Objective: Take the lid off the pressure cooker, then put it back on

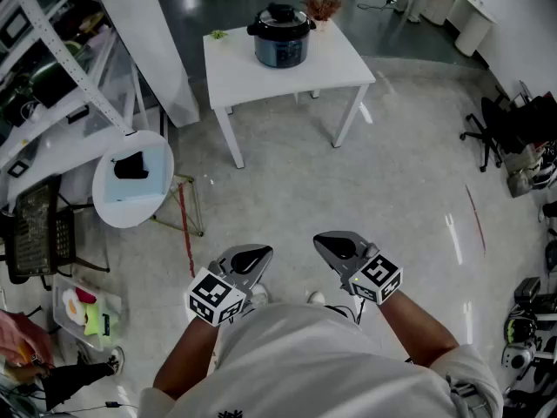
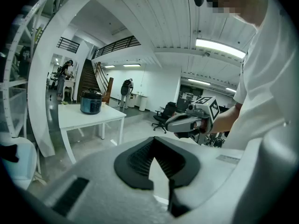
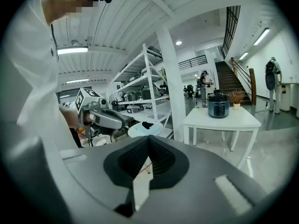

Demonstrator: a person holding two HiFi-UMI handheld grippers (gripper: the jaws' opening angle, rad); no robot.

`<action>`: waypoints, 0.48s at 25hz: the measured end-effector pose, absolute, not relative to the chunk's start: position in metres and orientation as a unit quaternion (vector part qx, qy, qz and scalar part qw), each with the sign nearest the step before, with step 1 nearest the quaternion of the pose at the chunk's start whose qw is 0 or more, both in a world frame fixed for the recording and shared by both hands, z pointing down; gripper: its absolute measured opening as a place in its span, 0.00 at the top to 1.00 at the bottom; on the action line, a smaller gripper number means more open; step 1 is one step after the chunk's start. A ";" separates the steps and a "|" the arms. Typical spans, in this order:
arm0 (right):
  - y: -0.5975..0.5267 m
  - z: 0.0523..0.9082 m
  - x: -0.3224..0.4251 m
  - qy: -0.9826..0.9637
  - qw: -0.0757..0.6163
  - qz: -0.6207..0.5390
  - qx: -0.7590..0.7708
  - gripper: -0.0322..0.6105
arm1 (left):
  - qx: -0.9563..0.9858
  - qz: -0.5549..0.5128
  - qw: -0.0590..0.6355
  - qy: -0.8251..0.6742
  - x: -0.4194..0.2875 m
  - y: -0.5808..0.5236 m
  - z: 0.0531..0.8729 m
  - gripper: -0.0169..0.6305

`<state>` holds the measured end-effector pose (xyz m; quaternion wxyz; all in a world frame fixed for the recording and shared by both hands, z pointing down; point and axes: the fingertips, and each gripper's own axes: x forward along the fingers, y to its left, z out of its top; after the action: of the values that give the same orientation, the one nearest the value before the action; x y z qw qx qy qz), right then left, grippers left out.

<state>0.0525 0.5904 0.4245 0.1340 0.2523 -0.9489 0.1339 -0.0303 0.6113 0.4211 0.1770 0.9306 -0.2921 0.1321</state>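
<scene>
On the white table [image 1: 335, 70] at the far side of the room stands the pressure cooker [image 1: 281, 40], a dark, blue-grey pot set near the tabletop's far edge. Its black lid [image 1: 280, 15] sits on top, closed over the pot. Just beside the cooker on its right is a small potted dried plant [image 1: 322, 8], and a small green thing [image 1: 218, 34] lies near the table's far left corner.

Both grippers are well apart from the table, held close in front of the person's white shirt [image 1: 305, 364] and pointing towards the cooker with a slight downward tilt. The left gripper [image 1: 259, 252] has its jaws pressed together with nothing between them. The right gripper [image 1: 325, 241] is just beside it, and its jaws likewise meet at the tips and hold nothing. Each carries its marker cube at the wrist end.

Grey speckled floor [image 1: 392, 190] lies between the grippers and the table. A white pillar [image 1: 144, 42] rises left of the table, with a white shelving rack [image 1: 48, 68] beyond it. A round white side table [image 1: 109, 207] nearer the person bears a light-blue surface with a black object [image 1: 130, 165] on it. A black office chair [image 1: 492, 129] stands at the right edge.
</scene>
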 end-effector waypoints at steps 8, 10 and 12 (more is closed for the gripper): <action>0.596 0.427 0.001 -0.947 0.135 0.136 0.256 0.94 | 0.936 0.129 0.169 -0.280 -0.076 0.619 0.420 0.97; 0.599 0.427 -0.013 -0.947 0.135 0.137 0.259 0.94 | 0.937 0.130 0.171 -0.276 -0.089 0.622 0.422 0.97; 0.602 0.429 -0.024 -0.945 0.137 0.139 0.264 0.94 | 0.938 0.131 0.173 -0.272 -0.101 0.624 0.424 0.97</action>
<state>-0.0235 0.6024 0.4289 0.1373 0.2636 -0.9446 0.1390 -0.1012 0.6244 0.4244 0.1729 0.9375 -0.2722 0.1308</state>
